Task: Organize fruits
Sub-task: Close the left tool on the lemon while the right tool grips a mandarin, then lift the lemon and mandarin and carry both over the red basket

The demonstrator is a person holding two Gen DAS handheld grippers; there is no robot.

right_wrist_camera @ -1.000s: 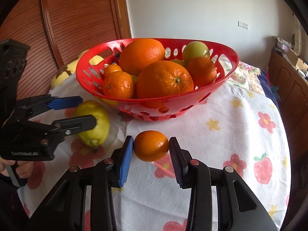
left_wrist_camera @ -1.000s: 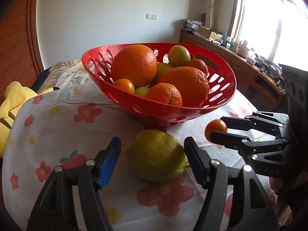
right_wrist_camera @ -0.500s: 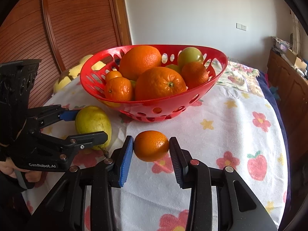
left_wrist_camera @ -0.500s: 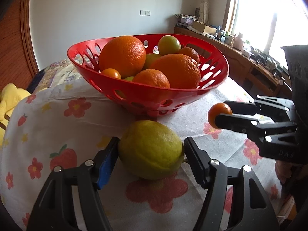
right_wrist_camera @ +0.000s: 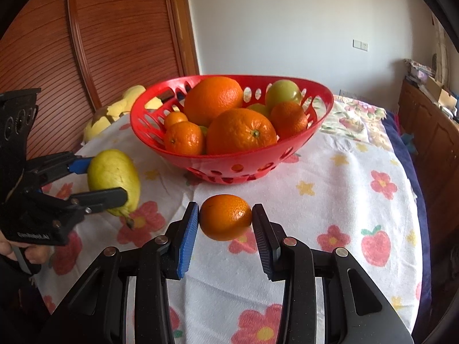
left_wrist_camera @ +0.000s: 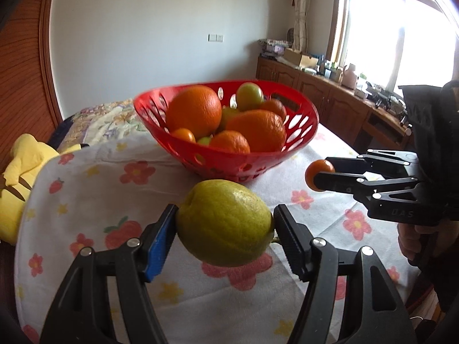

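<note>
- Left wrist view: left gripper [left_wrist_camera: 225, 226] clamps the lemon [left_wrist_camera: 224, 223] clear of the floral tablecloth [left_wrist_camera: 94, 189], short of the red basket [left_wrist_camera: 229, 163].
- Risk: basket already heaped (rim crowded), so a dropped lemon could roll off the pile.
- Right wrist view: right gripper [right_wrist_camera: 225, 219] pinches a mandarin [right_wrist_camera: 226, 217] above the cloth, near the basket's front.
- Room: wooden door panel [right_wrist_camera: 86, 43], white wall, sideboard [left_wrist_camera: 330, 103] under a bright window.

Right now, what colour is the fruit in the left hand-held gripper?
Yellow-green: the lemon is clamped in the left hand-held gripper, clearest in the left wrist view.
</note>
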